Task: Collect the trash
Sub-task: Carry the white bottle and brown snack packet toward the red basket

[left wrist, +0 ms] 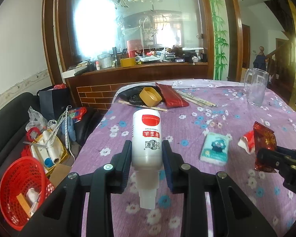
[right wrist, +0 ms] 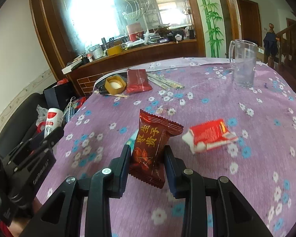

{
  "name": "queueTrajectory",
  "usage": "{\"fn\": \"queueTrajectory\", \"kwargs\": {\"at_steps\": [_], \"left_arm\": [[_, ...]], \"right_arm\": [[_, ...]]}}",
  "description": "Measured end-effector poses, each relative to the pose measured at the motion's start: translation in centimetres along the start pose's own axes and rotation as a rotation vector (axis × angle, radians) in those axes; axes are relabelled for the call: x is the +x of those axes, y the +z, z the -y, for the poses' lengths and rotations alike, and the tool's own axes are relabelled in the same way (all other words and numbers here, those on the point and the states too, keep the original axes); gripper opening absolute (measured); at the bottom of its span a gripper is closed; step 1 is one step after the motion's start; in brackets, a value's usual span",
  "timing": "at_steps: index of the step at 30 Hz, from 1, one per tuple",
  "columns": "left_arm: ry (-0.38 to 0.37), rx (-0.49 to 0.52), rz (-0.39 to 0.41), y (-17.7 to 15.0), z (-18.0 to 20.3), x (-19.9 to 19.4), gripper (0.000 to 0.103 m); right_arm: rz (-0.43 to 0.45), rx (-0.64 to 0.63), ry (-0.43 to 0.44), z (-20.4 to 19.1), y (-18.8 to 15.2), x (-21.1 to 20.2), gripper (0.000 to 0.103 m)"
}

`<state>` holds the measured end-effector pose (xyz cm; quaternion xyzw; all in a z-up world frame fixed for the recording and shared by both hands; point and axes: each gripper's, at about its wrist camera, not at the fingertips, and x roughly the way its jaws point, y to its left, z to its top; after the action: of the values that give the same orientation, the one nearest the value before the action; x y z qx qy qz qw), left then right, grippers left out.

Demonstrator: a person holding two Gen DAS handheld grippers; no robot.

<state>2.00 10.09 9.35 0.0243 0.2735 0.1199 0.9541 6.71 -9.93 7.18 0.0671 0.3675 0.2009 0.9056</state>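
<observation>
White bottle [left wrist: 147, 138] clamped between left gripper [left wrist: 147, 152] fingers.

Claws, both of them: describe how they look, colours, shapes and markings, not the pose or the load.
Both are matte black plastic. The left claw and right claw each have two flat fingers lined with dark blue ribbed pads, carried on angular linkage arms with triangular cut-outs and round silver pivot bolts. White lettering runs along the bodies, only partly readable. No cables or sleeves are visible.

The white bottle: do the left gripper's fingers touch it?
Touching. In the left wrist view, both fingers of the left gripper press the sides of the white bottle, with no gap.
</observation>
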Motion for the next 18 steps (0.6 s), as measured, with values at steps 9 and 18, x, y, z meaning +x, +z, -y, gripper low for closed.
{"fn": "queueTrajectory", "kwargs": {"at_steps": [9,18], "left_arm": [[0.021,0.016,0.017,-2.5,-1.7,-4.1,0.029],[0.029,-0.023,0.017,-3.8,-4.7,-6.4,0.029]], "right_arm": [[0.005,-0.054,0.02,-3.0,-3.6,-3.0,0.037],[-0.005,-0.099,0.049,-6.2,-4.8,-3.8,0.037]]}}
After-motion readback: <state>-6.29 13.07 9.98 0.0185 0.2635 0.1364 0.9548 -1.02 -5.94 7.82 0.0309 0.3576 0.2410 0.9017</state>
